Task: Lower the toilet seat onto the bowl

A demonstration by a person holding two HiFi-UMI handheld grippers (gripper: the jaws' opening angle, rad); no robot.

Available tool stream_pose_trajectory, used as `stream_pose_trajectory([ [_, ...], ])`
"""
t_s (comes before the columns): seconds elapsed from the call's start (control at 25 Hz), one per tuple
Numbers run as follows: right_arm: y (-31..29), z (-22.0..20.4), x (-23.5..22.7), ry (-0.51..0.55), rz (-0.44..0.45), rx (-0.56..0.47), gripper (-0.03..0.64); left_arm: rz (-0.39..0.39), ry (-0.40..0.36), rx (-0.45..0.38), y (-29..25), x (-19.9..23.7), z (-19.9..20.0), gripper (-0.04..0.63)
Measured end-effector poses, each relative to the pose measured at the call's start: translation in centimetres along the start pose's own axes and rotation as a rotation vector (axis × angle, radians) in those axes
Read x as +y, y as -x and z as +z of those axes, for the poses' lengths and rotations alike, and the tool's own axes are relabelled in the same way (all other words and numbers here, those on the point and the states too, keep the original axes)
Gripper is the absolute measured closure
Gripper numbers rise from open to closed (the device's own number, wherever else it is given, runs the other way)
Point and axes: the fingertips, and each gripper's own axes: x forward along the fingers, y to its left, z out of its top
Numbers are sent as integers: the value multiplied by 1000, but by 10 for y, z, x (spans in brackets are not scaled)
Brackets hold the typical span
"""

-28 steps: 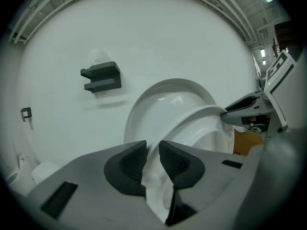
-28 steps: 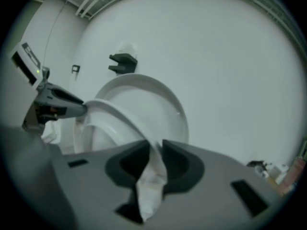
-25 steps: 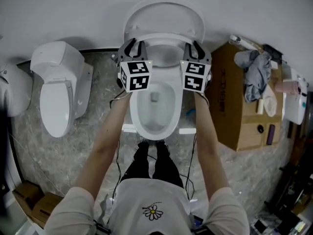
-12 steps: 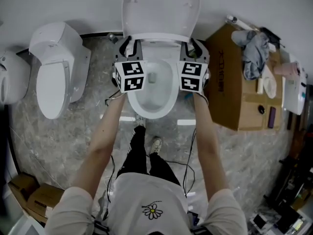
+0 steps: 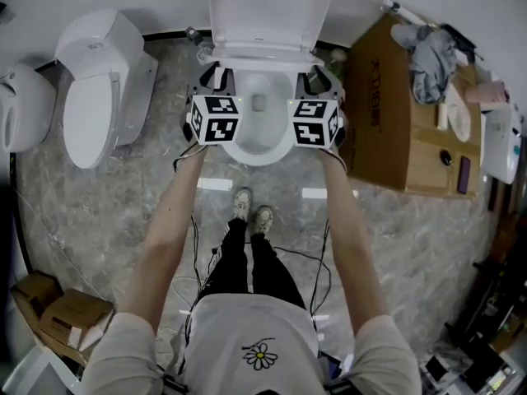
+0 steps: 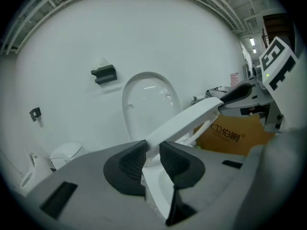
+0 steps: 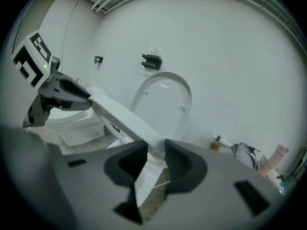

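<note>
The white toilet seat (image 5: 263,57) hangs tilted between the upright lid (image 5: 268,11) and the bowl (image 5: 262,145). My left gripper (image 5: 217,74) is at the seat's left side and my right gripper (image 5: 323,74) at its right side. In the left gripper view the seat (image 6: 192,119) runs from between the pads of the left gripper (image 6: 153,150), which press on it, up to the other gripper. In the right gripper view the jaws of the right gripper (image 7: 156,152) are opening, with the seat (image 7: 122,116) between them and touching both pads.
A second white toilet (image 5: 90,97) stands to the left. An open cardboard box (image 5: 395,113) with a cloth (image 5: 432,52) on it stands close on the right. The person's feet (image 5: 251,208) and cables are on the marble floor before the bowl. Small boxes (image 5: 62,315) lie at bottom left.
The person has stepped back, so the feet now stand clear of the bowl's front. Both grippers have stayed at the seat's two sides, and more of the lid shows above them.
</note>
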Motion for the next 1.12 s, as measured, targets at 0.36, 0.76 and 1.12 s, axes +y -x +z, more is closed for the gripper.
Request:
stream_pose_trajectory([
  [0.36, 22, -48, 28, -3, 74, 97, 477, -97, -84, 117, 23, -23, -51, 476],
  [0.76, 34, -88, 46, -29, 153, 226, 466, -188, -148, 210, 34, -42, -89, 459],
  [1.12, 42, -128, 68, 21, 224, 344, 454, -291, -172, 306, 46, -64, -129, 394],
])
